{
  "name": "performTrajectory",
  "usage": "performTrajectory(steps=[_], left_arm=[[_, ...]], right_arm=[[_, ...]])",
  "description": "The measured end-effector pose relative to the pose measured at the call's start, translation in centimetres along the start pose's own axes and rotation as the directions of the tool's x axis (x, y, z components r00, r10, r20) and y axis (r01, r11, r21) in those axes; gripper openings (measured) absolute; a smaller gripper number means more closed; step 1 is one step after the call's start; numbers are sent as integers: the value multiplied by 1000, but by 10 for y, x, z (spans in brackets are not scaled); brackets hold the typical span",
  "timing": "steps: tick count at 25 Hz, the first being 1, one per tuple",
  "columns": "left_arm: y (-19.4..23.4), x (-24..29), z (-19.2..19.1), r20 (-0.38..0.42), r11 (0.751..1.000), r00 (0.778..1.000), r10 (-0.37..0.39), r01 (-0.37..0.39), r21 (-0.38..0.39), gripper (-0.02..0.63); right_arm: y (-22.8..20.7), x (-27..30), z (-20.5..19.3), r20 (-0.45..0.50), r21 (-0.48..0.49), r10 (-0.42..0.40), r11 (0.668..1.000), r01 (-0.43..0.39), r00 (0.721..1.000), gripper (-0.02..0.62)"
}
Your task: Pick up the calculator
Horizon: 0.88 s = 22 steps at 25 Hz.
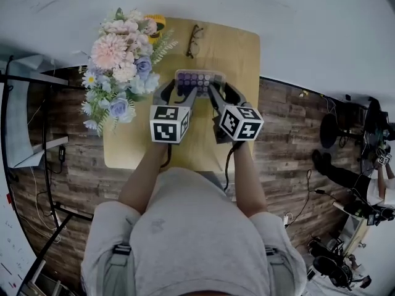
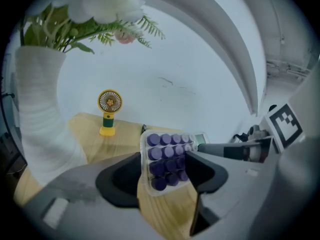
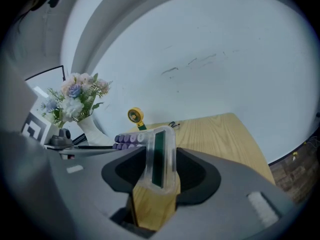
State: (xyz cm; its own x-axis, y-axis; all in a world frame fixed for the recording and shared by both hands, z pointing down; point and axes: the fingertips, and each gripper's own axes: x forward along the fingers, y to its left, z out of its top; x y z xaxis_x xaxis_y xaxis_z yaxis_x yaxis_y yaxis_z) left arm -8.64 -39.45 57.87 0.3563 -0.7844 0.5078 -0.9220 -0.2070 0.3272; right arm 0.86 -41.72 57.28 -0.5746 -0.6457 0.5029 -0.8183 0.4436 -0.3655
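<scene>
Pale wooden table point(image 1: 241, 54) by white wall point(image 1: 302, 23) | clear-cased calculator with round purple keys point(image 1: 199, 80) | left gripper point(image 2: 167, 169) clamps keypad end | right gripper point(image 3: 160, 169) clamps display end

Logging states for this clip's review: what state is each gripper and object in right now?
left gripper: shut on the calculator's keypad end.
right gripper: shut on its display end.
calculator: held at both ends; unclear whether it is lifted off the table.
fan: upright; cannot tell if it is running.
glasses: lying on the table.
vase: upright, holding flowers.
</scene>
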Motion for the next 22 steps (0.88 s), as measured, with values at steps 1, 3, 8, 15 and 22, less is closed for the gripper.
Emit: performTrajectory(steps=[1, 3, 8, 15, 22], left_arm=[[-4, -3, 4, 12, 1000, 1000, -3, 3, 7, 276], [-12, -8, 11, 34, 1000, 999, -10, 9, 18, 276], [-32, -23, 30, 91, 999, 995, -32, 28, 45, 276], [-58, -48, 58, 170, 994, 984, -51, 33, 106, 276], [-81, -70, 80, 238, 987, 969, -62, 24, 160, 276]], right_arm=[[1, -5, 4, 12, -8, -2, 1000, 2, 1000, 190], [3, -15, 13, 38, -27, -7, 1000, 8, 999, 192], [10, -42, 35, 117, -99, -17, 995, 29, 993, 192], [21, -78, 63, 221, -143, -8, 989, 40, 975, 192], [30, -108, 85, 300, -177, 17, 983, 39, 954, 190]])
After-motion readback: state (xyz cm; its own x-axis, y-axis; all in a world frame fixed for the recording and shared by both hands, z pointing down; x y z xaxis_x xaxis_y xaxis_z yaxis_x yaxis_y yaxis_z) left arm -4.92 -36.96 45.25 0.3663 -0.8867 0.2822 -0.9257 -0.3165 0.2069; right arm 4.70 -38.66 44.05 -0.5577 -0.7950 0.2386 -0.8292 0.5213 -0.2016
